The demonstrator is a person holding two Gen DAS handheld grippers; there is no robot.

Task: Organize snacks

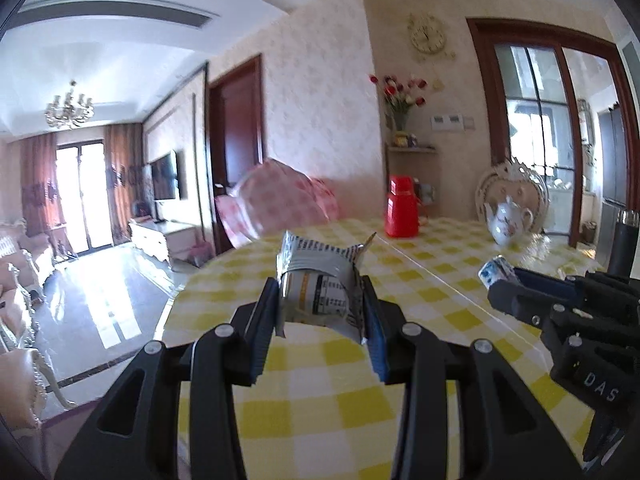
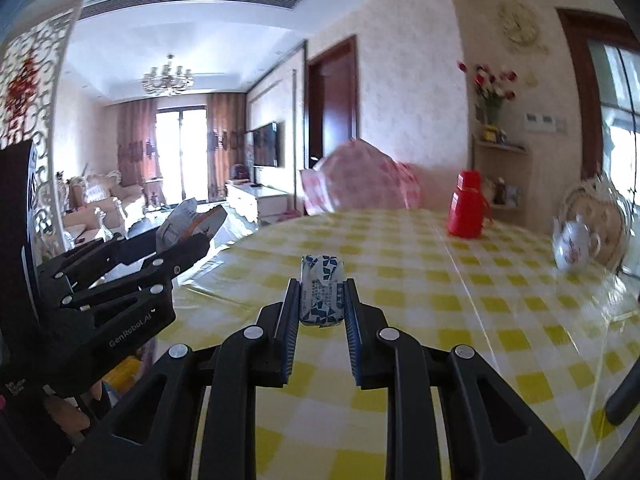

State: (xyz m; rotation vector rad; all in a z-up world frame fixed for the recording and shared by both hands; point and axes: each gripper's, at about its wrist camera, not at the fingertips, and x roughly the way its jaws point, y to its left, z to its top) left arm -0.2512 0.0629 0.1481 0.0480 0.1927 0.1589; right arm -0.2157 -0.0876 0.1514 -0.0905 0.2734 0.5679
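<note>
both grippers carrying snacks above the checked table

left gripper [image 1: 322, 300] sits centre of the left wrist view, jaws partly closed and pinching a crumpled silver snack packet [image 1: 320, 280]. the packet stands between the two pads, squeezed at its sides, top edge sticking up past the fingertips, lower edge hanging free above the yellow checked tablecloth [image 1: 420, 368]. right gripper [image 1: 505, 284] shows at the right edge of that view, with its blue and white wrapped bar poking out at the tip.

right wrist view: right gripper [image 2: 322, 298] in the centre, jaws nearly closed tight on a small blue and white wrapped bar [image 2: 322, 292]. the bar lies lengthwise between the pads, far end past the fingertips, off the cloth. left gripper [image 2: 188, 240] is at the left edge with the packet visible at its tip.

far side of the table: red flask [image 1: 402, 211] upper centre right, white teapot [image 1: 507, 220] further right, pink checked cover [image 1: 276, 200] behind the table edge. background is blurred.
</note>
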